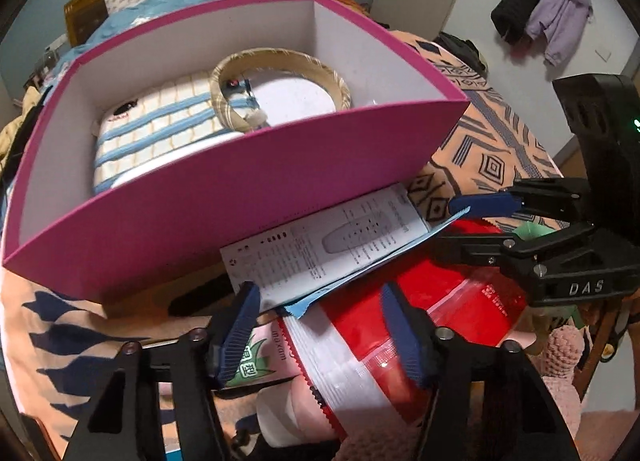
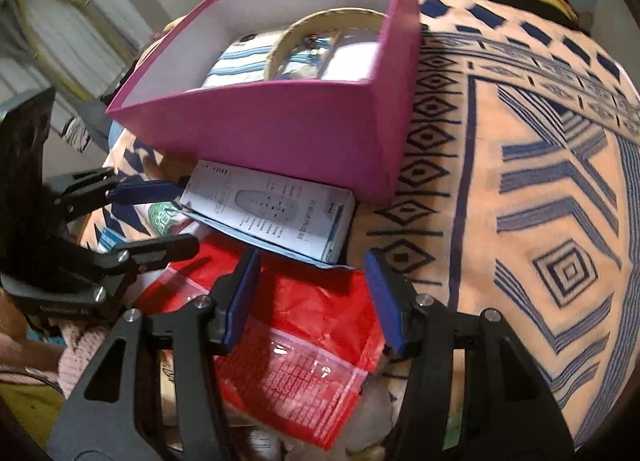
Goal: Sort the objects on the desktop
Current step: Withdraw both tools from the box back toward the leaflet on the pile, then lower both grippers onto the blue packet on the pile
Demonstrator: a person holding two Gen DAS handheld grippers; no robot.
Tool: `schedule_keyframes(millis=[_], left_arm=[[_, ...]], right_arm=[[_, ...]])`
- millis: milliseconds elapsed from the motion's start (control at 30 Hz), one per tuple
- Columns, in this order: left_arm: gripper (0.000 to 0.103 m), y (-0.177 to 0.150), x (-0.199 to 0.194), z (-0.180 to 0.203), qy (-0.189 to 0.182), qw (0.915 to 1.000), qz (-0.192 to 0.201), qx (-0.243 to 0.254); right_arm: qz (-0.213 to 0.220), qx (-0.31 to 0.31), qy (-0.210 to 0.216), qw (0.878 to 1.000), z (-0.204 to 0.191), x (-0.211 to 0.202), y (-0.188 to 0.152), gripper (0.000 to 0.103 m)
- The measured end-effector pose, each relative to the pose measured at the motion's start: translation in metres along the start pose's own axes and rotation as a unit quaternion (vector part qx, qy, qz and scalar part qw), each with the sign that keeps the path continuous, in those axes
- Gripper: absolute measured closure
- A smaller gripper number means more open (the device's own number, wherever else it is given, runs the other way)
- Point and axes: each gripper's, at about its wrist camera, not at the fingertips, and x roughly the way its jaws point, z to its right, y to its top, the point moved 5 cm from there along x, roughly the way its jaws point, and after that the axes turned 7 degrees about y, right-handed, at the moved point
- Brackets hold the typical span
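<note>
The pink box (image 1: 240,197) sits on the patterned cloth (image 2: 520,221) that covers the worktop, open at the top, already holding a striped pouch (image 1: 160,133) and a tan headband (image 1: 280,73). It lies straight ahead of both claws, at the far side of the heap of loose things.

Against the near wall of the box lies a white carton (image 2: 276,213) with a remote control drawn on it. Its long axis runs roughly along that wall. Under and in front of it spreads a red packet (image 2: 304,321) with a clear, printed strip, and this is the thing nearest both claws.

The left claw (image 1: 320,333) stands wide apart over the left end of the red packet, one blue pad close to the corner of the carton, the other above the red film; I cannot tell whether either pad touches. It holds nothing.

The right claw (image 2: 316,301) is also spread wide and empty, straddling the packet's right part, with the carton just beyond its tips. To my eye either claw could take the packet or the carton, the right one being squarer to the carton's short end; the lift into the box would then be short and forward.
</note>
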Motion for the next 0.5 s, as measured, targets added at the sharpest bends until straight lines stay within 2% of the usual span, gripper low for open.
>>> schedule_keyframes(millis=[33, 67, 133, 267, 500], left_arm=[[0.052, 0.0, 0.001, 0.0, -0.005, 1.0, -0.002, 0.0], [0.059, 0.0, 0.002, 0.0, -0.007, 1.0, -0.004, 0.001], [0.068, -0.001, 0.005, -0.001, -0.008, 0.9999, -0.009, 0.004], [0.084, 0.0, 0.006, -0.004, -0.006, 0.9999, -0.008, -0.002], [0.088, 0.004, -0.008, -0.007, -0.024, 0.9995, 0.008, -0.017]], right_arm=[[0.001, -0.007, -0.002, 1.0, -0.001, 0.001, 0.0, 0.054], [0.002, -0.016, -0.006, 1.0, -0.002, 0.002, 0.001, 0.056], [0.004, -0.029, -0.011, 1.0, -0.004, 0.003, 0.002, 0.07], [0.011, -0.041, -0.011, 0.999, -0.007, 0.0, 0.002, 0.089], [0.038, -0.041, 0.005, 0.998, -0.015, -0.023, 0.012, 0.093]])
